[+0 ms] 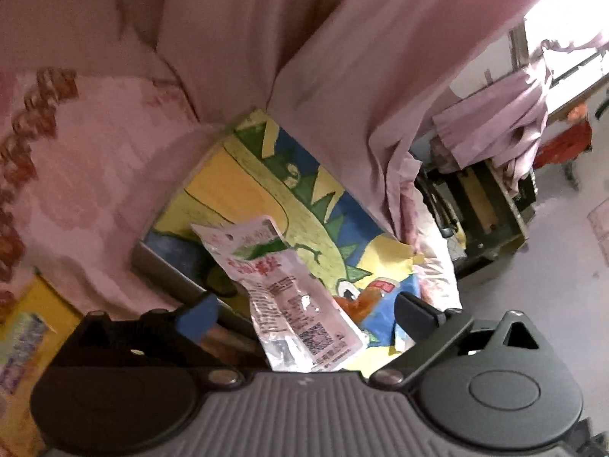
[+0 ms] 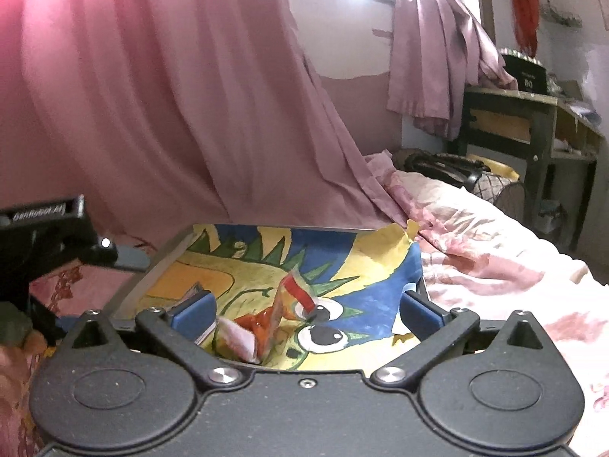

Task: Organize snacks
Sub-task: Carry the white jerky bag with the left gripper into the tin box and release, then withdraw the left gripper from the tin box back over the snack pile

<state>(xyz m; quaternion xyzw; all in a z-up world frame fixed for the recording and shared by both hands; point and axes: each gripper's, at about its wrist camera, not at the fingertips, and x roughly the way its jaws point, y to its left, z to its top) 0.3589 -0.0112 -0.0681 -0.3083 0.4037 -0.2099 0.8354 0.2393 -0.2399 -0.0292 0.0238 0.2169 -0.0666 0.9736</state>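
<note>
Two hand-held grippers, left (image 1: 306, 314) and right (image 2: 306, 310), stand wide open, gripping nothing. One white snack packet (image 1: 289, 289) lies between the left jaws on the dinosaur-painted board (image 1: 243, 190). Pink curtain (image 1: 304, 38) at 12 o'clock.

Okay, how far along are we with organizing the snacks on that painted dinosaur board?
Done, it seems: a white and pink snack packet and an orange packet lie on the painted board. In hand: nothing. The left gripper and right gripper both stand wide open, each with a packet between its fingers but not pinched. Left: a yellow packet on the bedding beside the board.
</note>
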